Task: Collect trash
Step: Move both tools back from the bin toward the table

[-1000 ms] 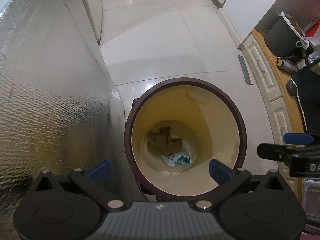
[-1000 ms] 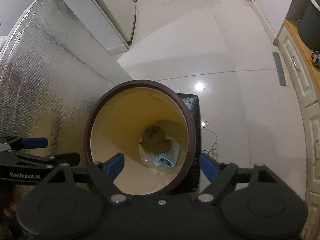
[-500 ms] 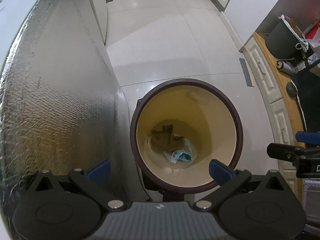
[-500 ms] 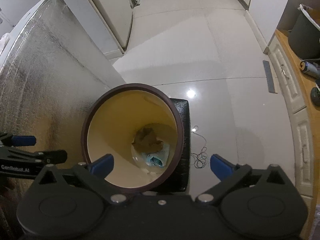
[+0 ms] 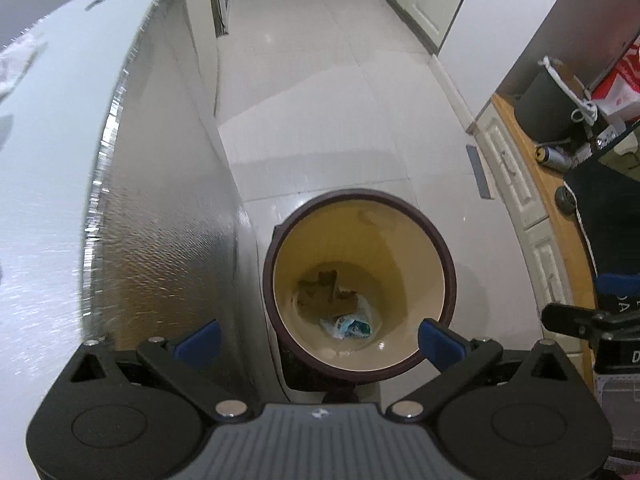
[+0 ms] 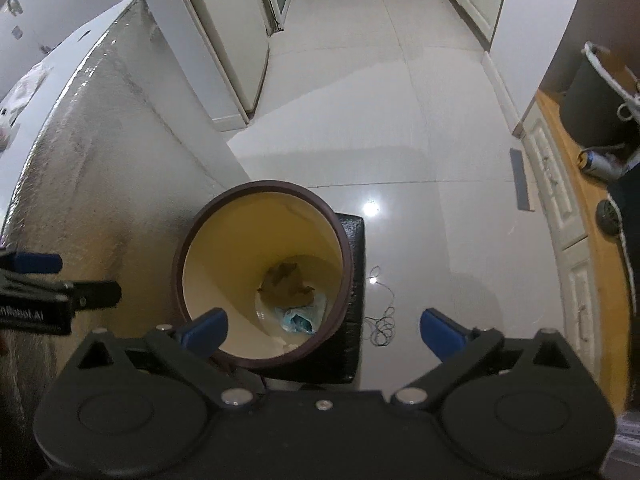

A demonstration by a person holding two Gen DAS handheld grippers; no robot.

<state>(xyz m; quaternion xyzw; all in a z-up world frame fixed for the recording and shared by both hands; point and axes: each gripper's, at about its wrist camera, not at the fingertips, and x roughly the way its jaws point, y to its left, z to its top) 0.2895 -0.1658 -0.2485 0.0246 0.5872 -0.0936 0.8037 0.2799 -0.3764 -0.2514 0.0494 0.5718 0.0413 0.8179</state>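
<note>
A round trash bin with a dark brown rim and a cream inside stands on the floor below me. It also shows in the right wrist view. At its bottom lie a crumpled brown paper and a blue and white wrapper; both also show in the right wrist view, the paper and the wrapper. My left gripper is open and empty, high above the bin. My right gripper is open and empty, above the bin's right side.
A silver textured cabinet side stands close on the left of the bin. A black block sits under the bin. A wooden counter with a dark bucket and a can runs on the right. White tiled floor stretches ahead.
Both grippers have risen and pulled back from the bin, which now looks smaller and lower in both views. More of the floor and the cabinet top shows. The trash has not moved.
</note>
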